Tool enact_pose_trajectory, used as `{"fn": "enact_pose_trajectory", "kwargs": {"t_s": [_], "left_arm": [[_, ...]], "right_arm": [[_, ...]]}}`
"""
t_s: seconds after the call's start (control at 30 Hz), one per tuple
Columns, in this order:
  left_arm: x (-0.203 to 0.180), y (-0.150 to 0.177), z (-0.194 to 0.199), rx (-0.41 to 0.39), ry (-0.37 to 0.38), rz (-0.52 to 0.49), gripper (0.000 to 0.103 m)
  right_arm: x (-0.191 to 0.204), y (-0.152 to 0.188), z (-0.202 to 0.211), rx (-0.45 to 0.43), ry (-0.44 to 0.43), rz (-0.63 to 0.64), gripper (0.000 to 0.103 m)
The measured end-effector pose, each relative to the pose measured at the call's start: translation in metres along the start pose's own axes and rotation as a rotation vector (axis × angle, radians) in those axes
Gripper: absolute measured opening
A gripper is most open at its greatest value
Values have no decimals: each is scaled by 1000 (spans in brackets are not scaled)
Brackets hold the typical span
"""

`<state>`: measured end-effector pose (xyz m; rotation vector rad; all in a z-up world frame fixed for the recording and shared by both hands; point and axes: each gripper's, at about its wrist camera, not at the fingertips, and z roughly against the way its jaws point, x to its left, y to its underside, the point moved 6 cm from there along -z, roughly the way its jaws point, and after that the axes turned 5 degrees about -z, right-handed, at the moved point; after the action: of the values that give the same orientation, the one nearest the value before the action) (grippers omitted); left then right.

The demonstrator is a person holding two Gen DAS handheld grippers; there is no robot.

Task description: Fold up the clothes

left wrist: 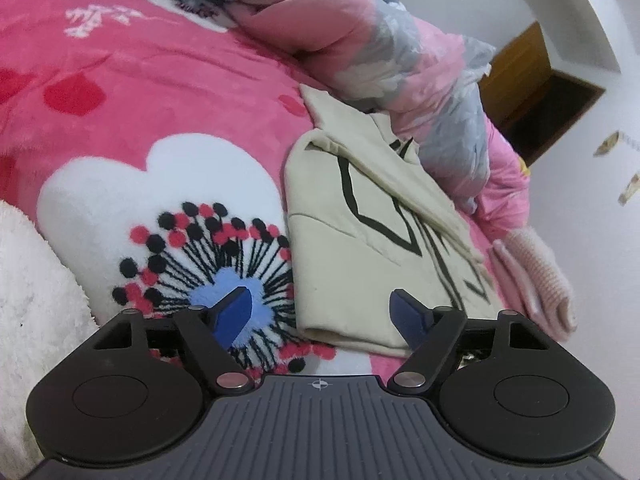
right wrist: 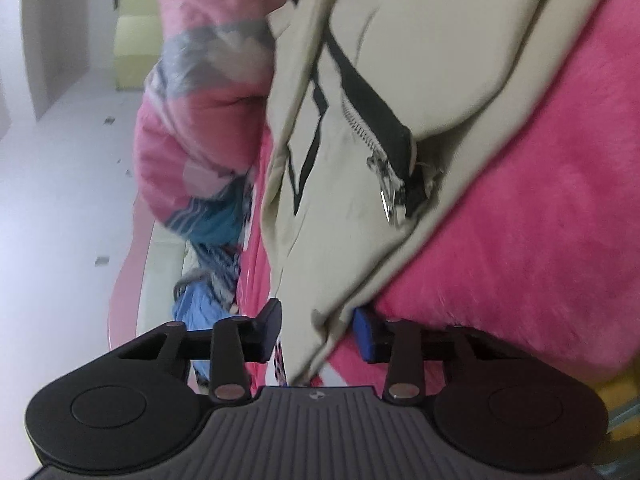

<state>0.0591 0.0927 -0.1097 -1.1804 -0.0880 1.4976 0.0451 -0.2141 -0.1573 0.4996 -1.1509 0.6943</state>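
Left wrist view: my left hand-held gripper [left wrist: 322,314] hangs wide open, holding nothing, over the pink blanket [left wrist: 132,80]. The cream jacket [left wrist: 360,216] lies in a compact folded bundle on the bed, its near edge just ahead of my right-hand finger, set flat so the folds keep. Right wrist view: my right hand-held gripper [right wrist: 316,330] is also parted, with the jacket's corner [right wrist: 324,324] lying between the fingers, unpinched, I'd judge.
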Motion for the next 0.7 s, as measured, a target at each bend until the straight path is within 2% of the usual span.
{"fn": "enact_pose_trajectory", "kwargs": {"t_s": [0.1,0.27,0.37,0.43,0.5,0.6,0.7], "left_arm": [[6,-4,0,3,26,45,68],[15,-9,-2,-2,72,119,66],[17,-10,-6,8,106,157,65],[17,-12,-8,13,129,181,65],[17,-13,-11,19,145,200,65],[19,-14,-17,37,160,230,65],[20,-15,-23,55,180,271,65]], "right_arm": [[-3,5,-2,-9,8,-25,37],[-13,10,-6,1,0,-89,33],[-13,6,-15,2,-51,-120,32],[-12,4,-21,4,-84,-140,28],[-13,9,-26,22,-87,-130,17],[-14,18,-34,49,-90,-117,7],[-16,26,-41,76,-94,-103,5]]}}
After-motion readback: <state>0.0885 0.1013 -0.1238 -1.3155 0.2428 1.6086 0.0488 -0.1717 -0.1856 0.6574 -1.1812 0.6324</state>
